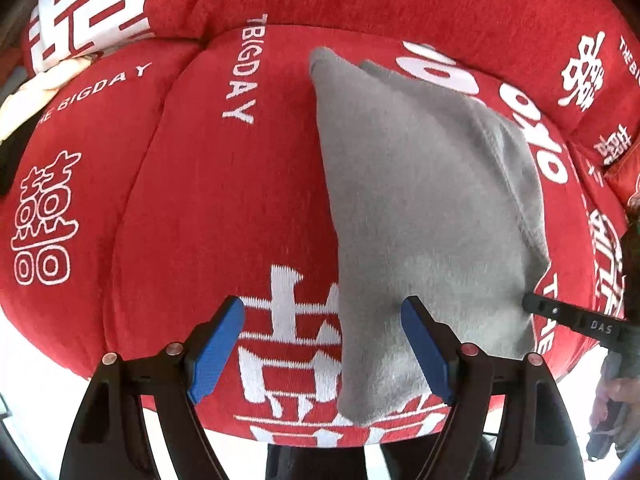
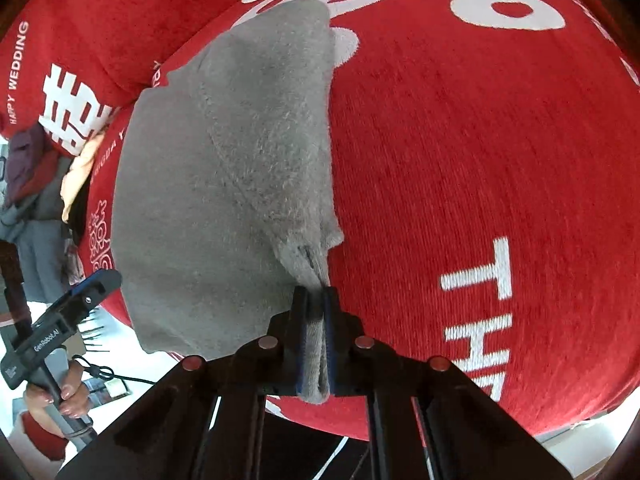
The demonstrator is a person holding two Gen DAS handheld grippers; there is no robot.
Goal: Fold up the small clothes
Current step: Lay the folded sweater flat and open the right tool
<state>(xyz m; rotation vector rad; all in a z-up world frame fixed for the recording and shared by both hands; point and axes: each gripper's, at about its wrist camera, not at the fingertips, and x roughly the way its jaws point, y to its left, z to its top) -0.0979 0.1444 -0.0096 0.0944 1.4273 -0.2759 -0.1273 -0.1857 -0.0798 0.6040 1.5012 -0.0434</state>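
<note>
Garment [image 1: 432, 216]: small, grey, fleecy, lying on the red cover [image 1: 208, 200] with its long axis running away from me, one end near the front edge, the other toward the back cushions. My right gripper [image 2: 316, 300] is clamped on its near right corner, cloth bunched between the pads. My left gripper [image 1: 324, 344] has its jaws apart and holds nothing; it hangs just over the near left edge, which lies between the blue pads [image 1: 424, 344]. So the left hand is nearer the free corner, and I judge that pinching there comes next, before folding away from me.
</note>
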